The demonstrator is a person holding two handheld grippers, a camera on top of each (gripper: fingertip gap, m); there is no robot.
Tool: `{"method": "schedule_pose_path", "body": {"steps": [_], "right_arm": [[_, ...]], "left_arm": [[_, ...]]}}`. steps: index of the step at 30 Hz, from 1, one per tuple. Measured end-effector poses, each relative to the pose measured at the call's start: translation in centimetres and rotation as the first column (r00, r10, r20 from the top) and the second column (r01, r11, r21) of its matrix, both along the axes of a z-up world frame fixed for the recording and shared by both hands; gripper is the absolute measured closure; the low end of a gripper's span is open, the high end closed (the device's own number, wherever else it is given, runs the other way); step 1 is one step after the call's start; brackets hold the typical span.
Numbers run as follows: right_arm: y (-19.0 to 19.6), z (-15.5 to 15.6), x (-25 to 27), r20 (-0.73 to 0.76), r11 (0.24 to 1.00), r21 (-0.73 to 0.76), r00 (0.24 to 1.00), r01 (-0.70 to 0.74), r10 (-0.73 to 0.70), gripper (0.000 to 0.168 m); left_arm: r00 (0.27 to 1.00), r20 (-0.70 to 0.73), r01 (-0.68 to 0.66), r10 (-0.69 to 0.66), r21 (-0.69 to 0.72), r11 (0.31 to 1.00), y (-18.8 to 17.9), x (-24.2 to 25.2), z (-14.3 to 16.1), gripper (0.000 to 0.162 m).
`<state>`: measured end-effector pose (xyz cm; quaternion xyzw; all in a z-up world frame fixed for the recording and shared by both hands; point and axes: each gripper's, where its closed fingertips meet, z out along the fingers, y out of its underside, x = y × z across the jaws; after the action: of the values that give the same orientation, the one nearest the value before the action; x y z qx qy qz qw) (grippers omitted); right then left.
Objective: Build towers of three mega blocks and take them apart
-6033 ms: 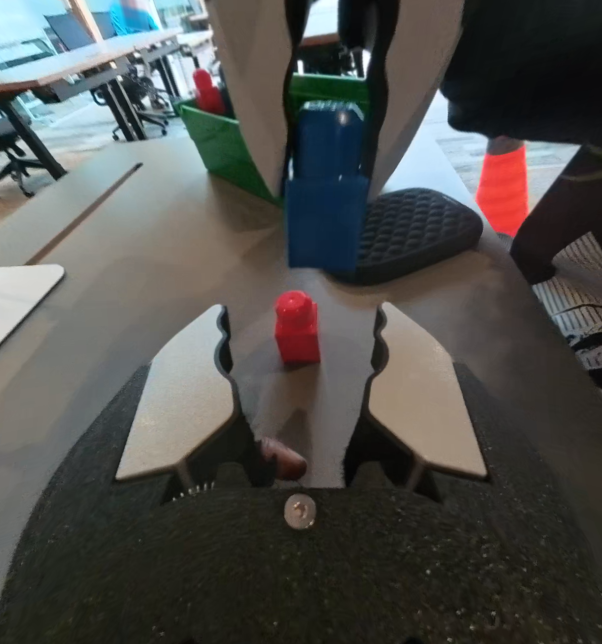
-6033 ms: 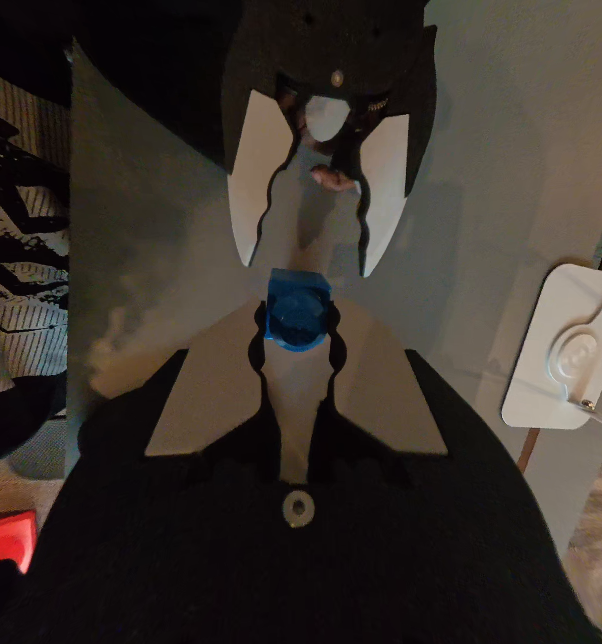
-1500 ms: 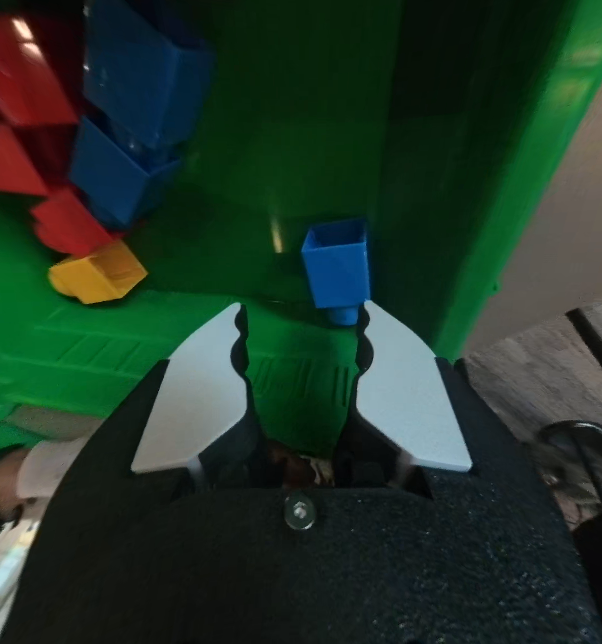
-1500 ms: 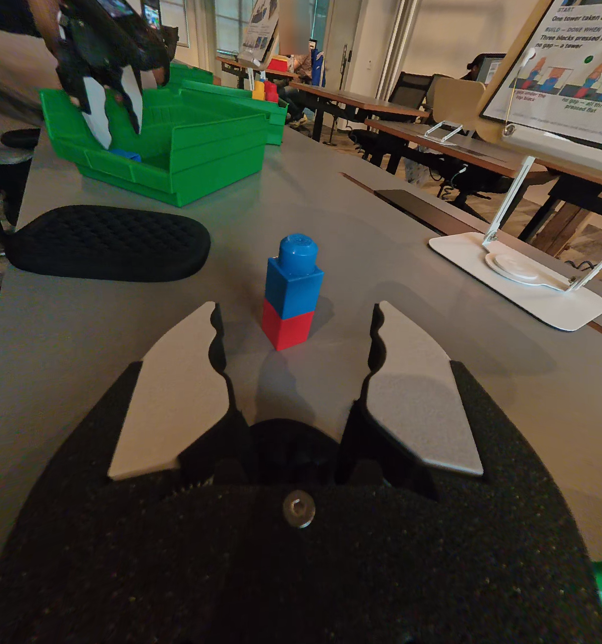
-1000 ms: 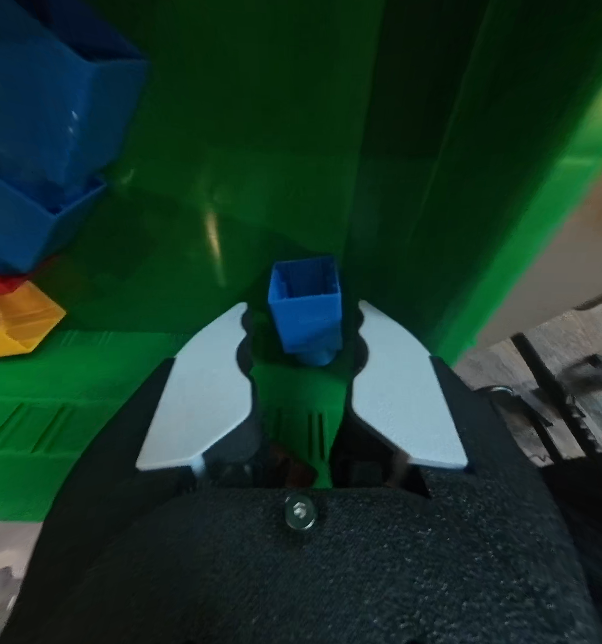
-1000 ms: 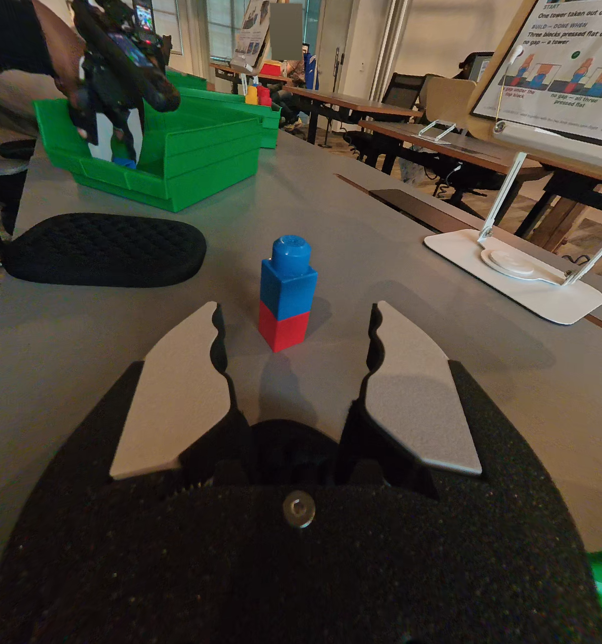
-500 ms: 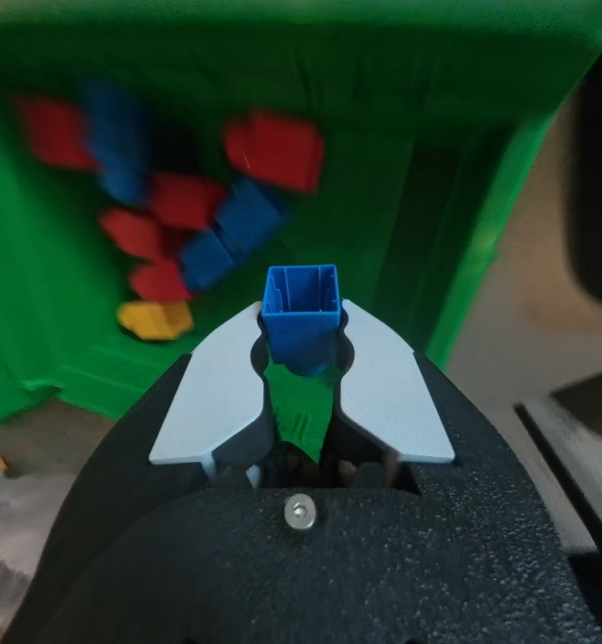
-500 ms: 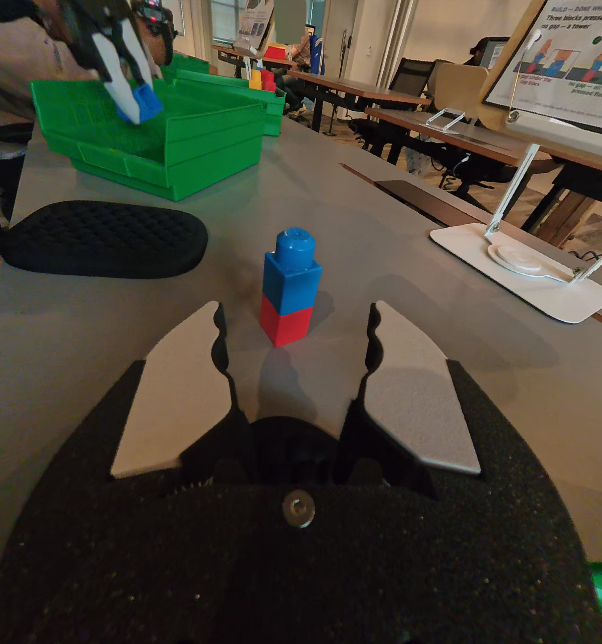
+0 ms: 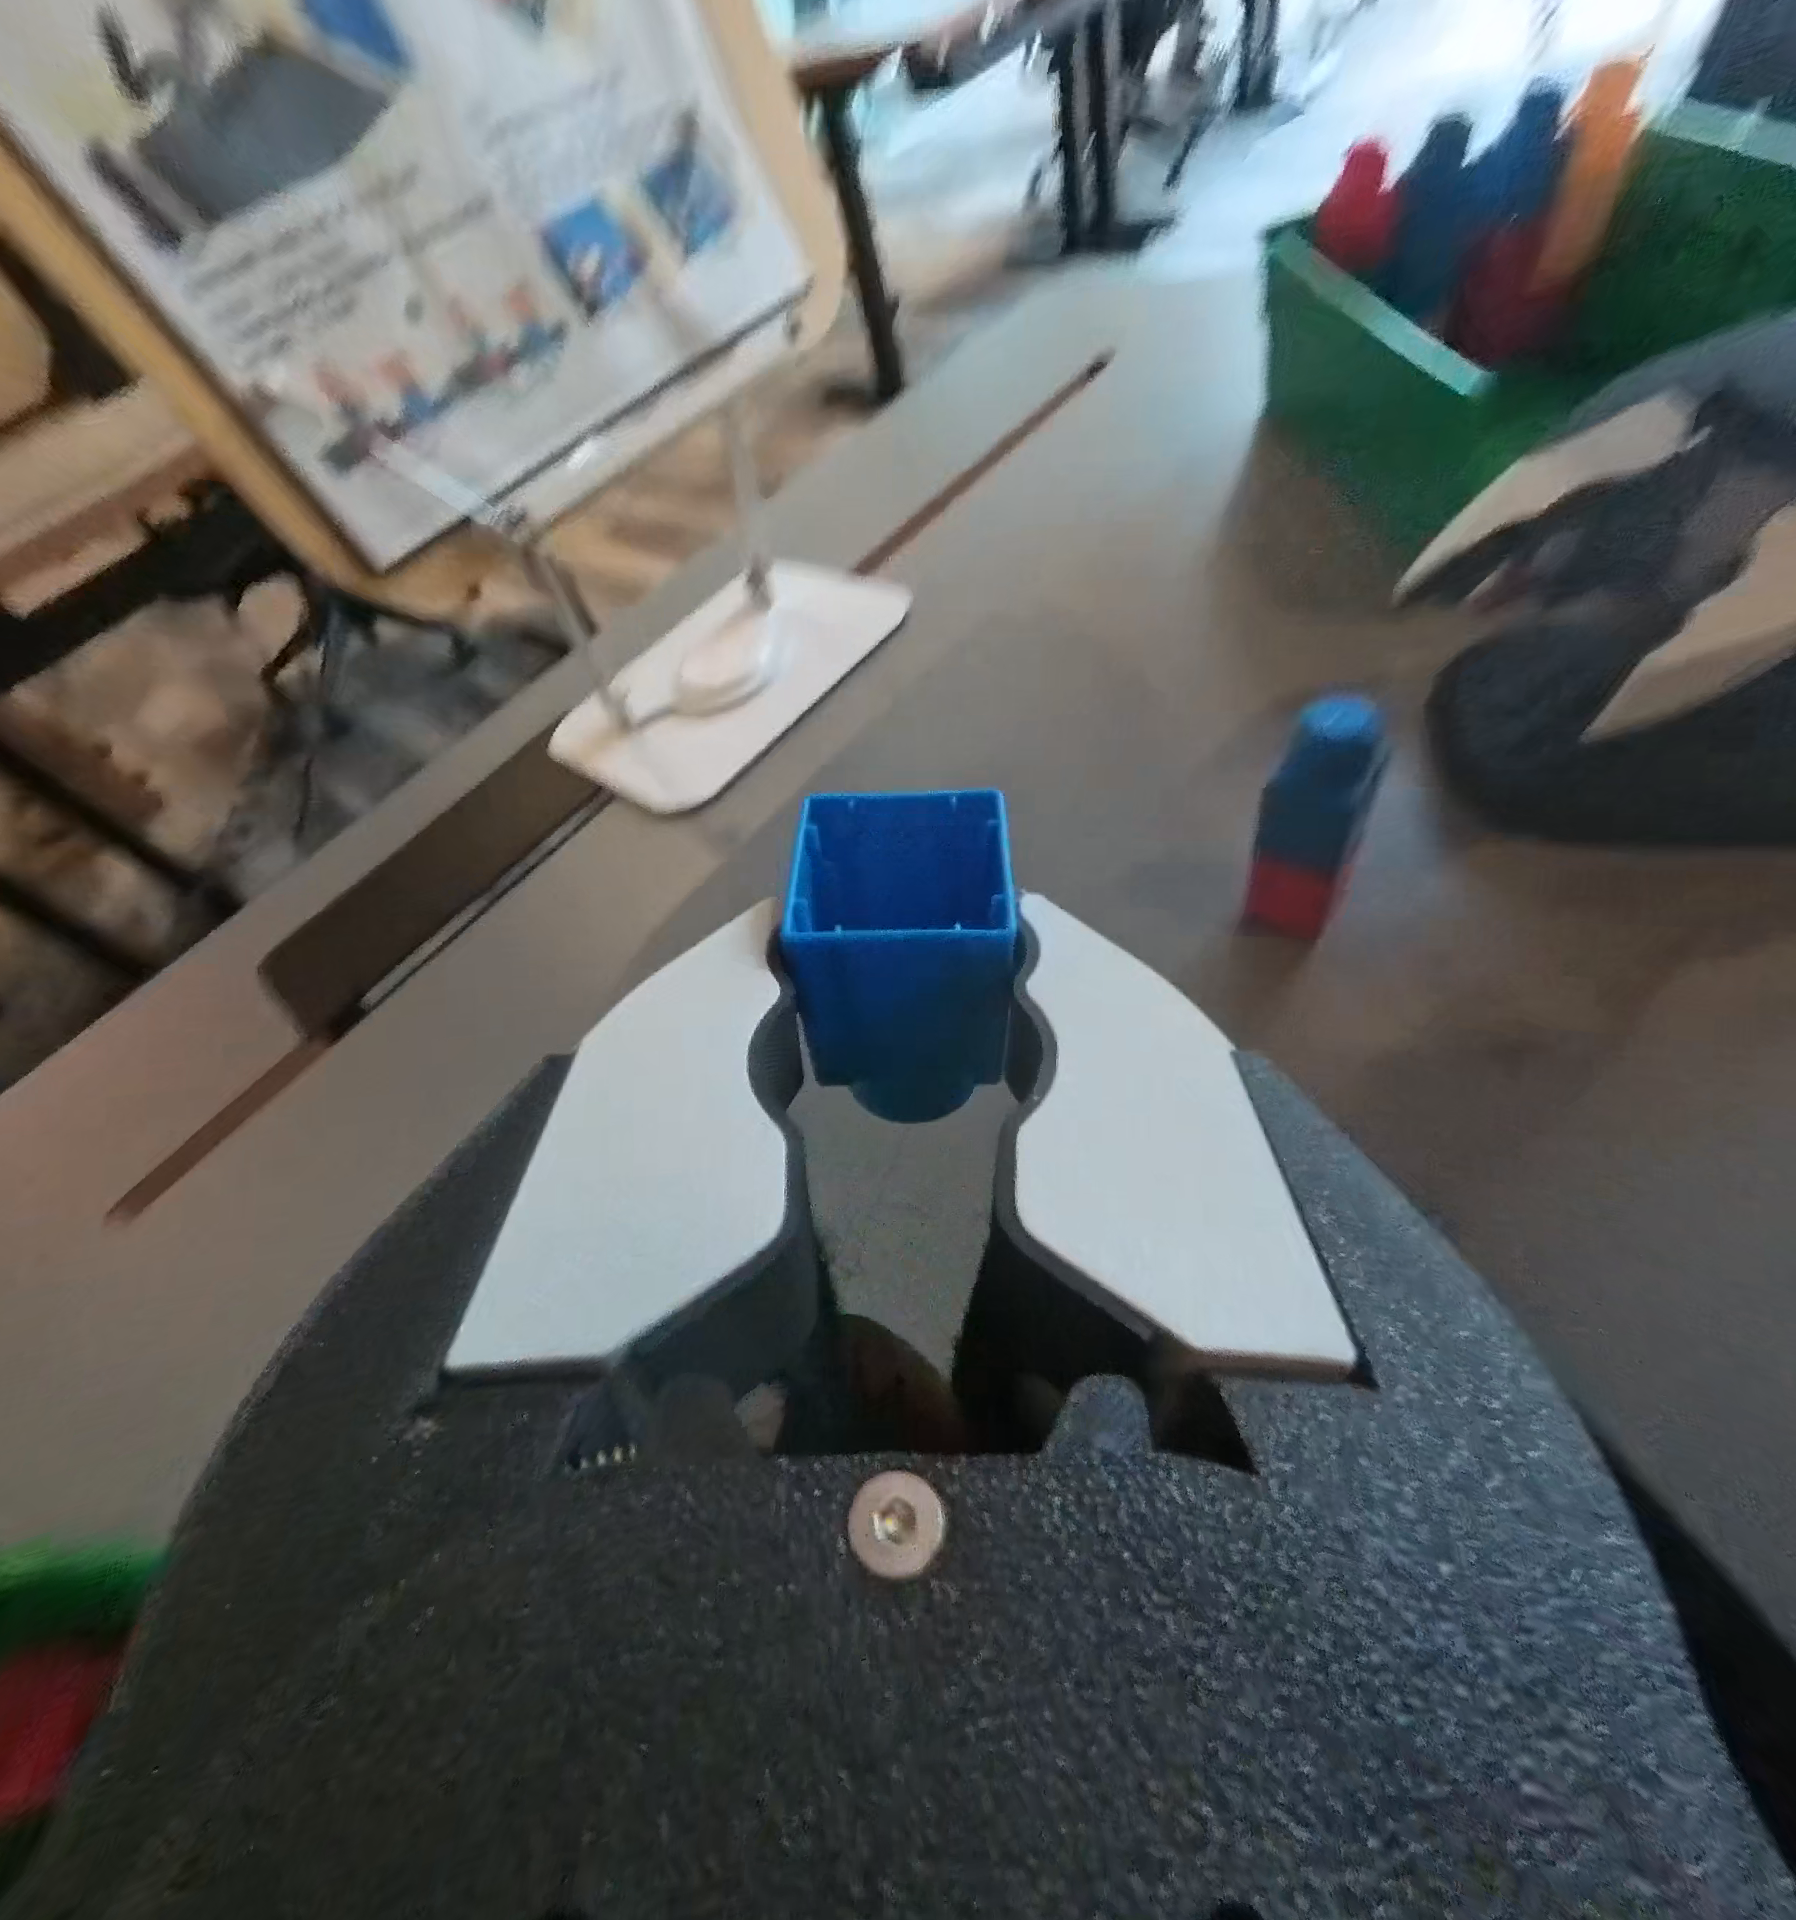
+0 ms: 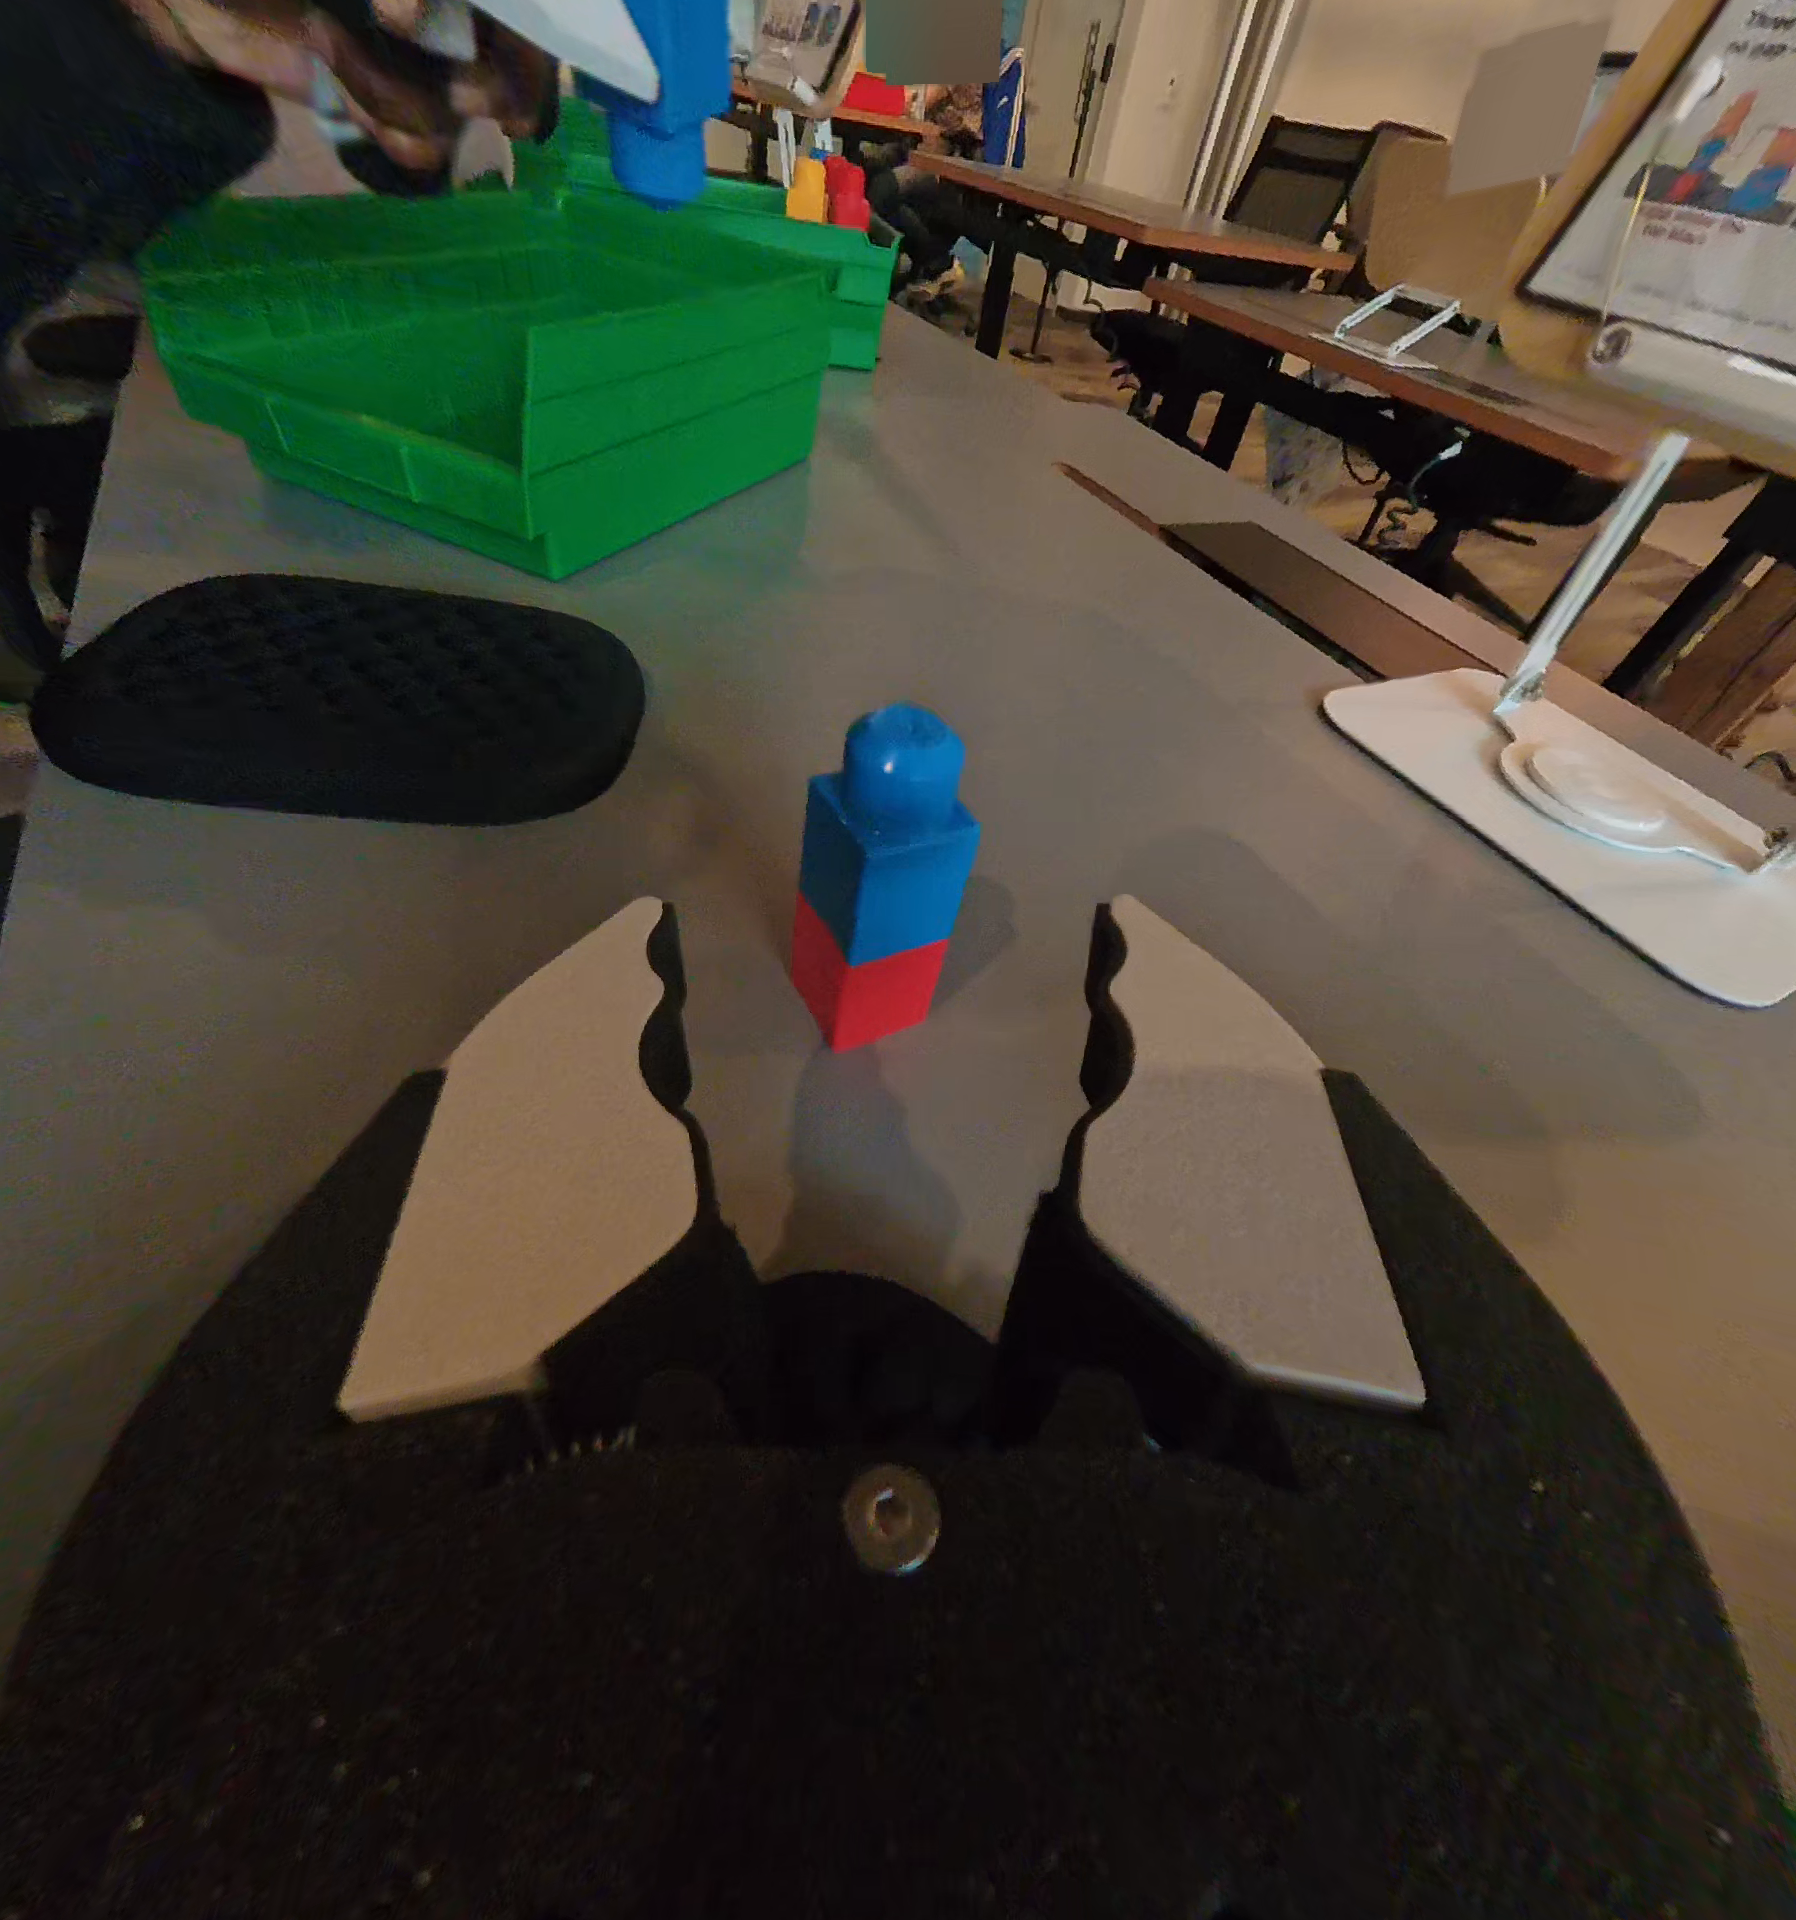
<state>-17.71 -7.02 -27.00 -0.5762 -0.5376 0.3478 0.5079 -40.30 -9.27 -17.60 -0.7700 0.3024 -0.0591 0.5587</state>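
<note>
While the grey table (image 10: 1081,644) carries a poster stand (image 10: 1600,831) whose writing I leave unread, the 2-block stack (image 10: 878,883) stands just ahead of the right gripper (image 10: 878,987), jaws apart. Left gripper (image 9: 899,997) clamps a blue block (image 9: 899,935): likely light, stiff, slick plastic, best pinched on flat sides.

Left gripper (image 9: 899,971) closed on blue block (image 9: 899,925) (hollow underside forward), lifted from green bin (image 10: 520,384), above table (image 10: 1081,644)

blue block (image 9: 899,940) held aloft – blue-on-red stack (image 10: 881,891) upright.
</note>
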Motion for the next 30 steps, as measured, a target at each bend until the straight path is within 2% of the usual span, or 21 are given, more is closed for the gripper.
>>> {"method": "schedule_pose_path", "body": {"steps": [5, 12, 18, 24, 28, 29, 30], "right_arm": [[-1.0, 1.9, -1.4, -0.028, 0.998, 0.011, 0.998, -0.064, 0.064, 0.095], [-2.4, 6.0, -4.0, -0.151, 0.982, -0.017, 0.972, -0.186, 0.181, 0.096], [-3.0, 9.7, -5.6, -0.304, 0.955, -0.062, 0.917, -0.291, 0.26, 0.108], [-3.2, 12.0, -7.0, -0.483, 0.891, -0.161, 0.822, -0.424, 0.303, 0.118], [-3.6, 12.2, -7.9, -0.523, 0.867, -0.159, 0.785, -0.473, 0.332, 0.122], [-3.6, 12.2, -8.1, -0.528, 0.862, -0.16, 0.78, -0.48, 0.336, 0.125], [-3.8, 12.2, -8.1, -0.528, 0.857, -0.157, 0.775, -0.491, 0.347, 0.136]], "left_arm": [[0.953, 0.226, 0.163, -0.2, 0.171, 0.972, 0.4, 7.0, 1.9, 0.127], [0.811, 0.459, 0.2, -0.362, 0.364, 0.91, 1.0, 12.7, 4.0, 0.127], [0.623, 0.627, 0.191, -0.468, 0.458, 0.868, 0.5, 14.3, 5.2, 0.127], [0.457, 0.709, 0.21, -0.537, 0.501, 0.839, -0.7, 14.3, 6.0, 0.127], [0.422, 0.734, 0.218, -0.532, 0.487, 0.846, -0.5, 14.4, 5.5, 0.127], [0.417, 0.736, 0.223, -0.533, 0.486, 0.845, -0.5, 14.5, 5.4, 0.127], [0.412, 0.738, 0.23, -0.535, 0.484, 0.844, -0.6, 14.7, 5.3, 0.127]]}}
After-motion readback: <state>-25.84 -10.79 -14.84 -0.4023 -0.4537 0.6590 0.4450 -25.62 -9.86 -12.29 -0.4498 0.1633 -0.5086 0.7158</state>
